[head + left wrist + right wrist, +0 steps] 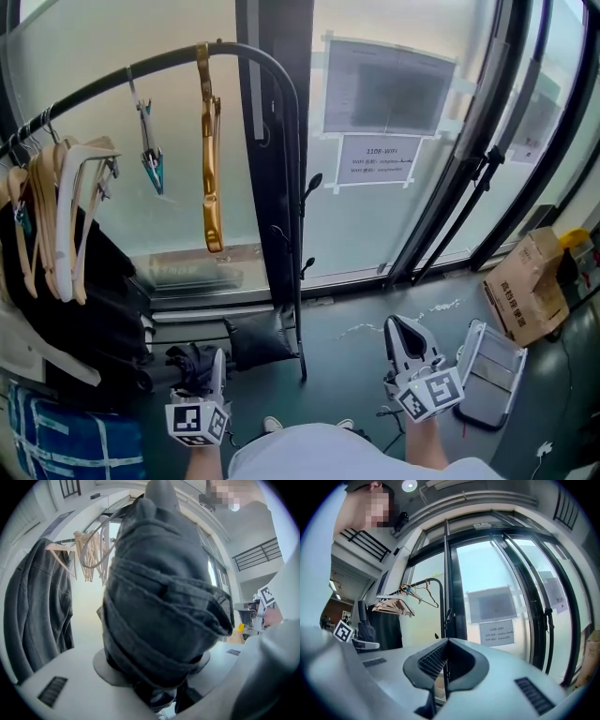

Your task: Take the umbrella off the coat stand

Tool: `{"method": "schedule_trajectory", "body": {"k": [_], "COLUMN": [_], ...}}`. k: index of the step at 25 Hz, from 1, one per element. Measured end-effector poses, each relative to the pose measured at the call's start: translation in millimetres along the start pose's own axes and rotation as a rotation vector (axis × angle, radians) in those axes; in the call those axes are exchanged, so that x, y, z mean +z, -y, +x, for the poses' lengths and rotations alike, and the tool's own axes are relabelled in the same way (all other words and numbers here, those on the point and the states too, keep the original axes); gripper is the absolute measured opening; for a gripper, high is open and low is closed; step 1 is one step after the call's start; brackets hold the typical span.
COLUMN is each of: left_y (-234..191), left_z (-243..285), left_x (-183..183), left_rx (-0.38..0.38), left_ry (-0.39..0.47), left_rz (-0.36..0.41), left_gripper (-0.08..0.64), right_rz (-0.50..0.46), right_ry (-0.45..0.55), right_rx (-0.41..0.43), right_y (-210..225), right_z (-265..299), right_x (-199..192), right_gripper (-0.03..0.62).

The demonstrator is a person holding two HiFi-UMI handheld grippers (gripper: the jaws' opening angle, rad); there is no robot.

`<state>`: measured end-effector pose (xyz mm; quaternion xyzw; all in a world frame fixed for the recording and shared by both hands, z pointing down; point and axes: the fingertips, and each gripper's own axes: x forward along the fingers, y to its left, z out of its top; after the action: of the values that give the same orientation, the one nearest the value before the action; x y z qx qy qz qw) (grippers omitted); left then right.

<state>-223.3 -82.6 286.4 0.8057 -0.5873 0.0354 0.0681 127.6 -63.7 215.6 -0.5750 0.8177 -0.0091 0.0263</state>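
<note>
Left claw (208, 367) clamped on folded umbrella (159, 602); bundle fills jaws, long axis roughly upright across them. Coat stand (292, 234) post just ahead-right of claw; umbrella looks clear of its hooks. Right claw (405, 330) closed, empty, well apart to right.

Fig.: person's rig, seen from head cam. L gripper (217, 367) & R gripper (405, 339): pale grey-white moulded shells, tapering fwd. Jaw insides lined w/ black ribbed pads (431, 660); dark slotted patches (532, 695) on shell tops. Rear of each: white cube w/ black square markers, L cube (197, 422), R cube (431, 394). Person wears a white top (300, 457).
</note>
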Motion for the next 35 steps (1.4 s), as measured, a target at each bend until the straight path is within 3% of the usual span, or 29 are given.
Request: {"method": "schedule_trajectory", "body": {"k": [21,35], "left_y": [-26,-20], "left_z": [-12,-23], "left_x": [-6,-12], "left_rx": [-0.048,-0.071], "left_ry": [-0.001,-0.007], "left_rz": [0.0,-0.006], "left_gripper": [0.244,0.244], "right_rz": [-0.012,-0.094], "right_ry": [-0.014,-0.022], "right_rx": [0.04,0.082], "right_y": [-67,-92], "right_z": [25,30], "right_x": [-8,-4], "right_gripper": [0.018,0.017]}}
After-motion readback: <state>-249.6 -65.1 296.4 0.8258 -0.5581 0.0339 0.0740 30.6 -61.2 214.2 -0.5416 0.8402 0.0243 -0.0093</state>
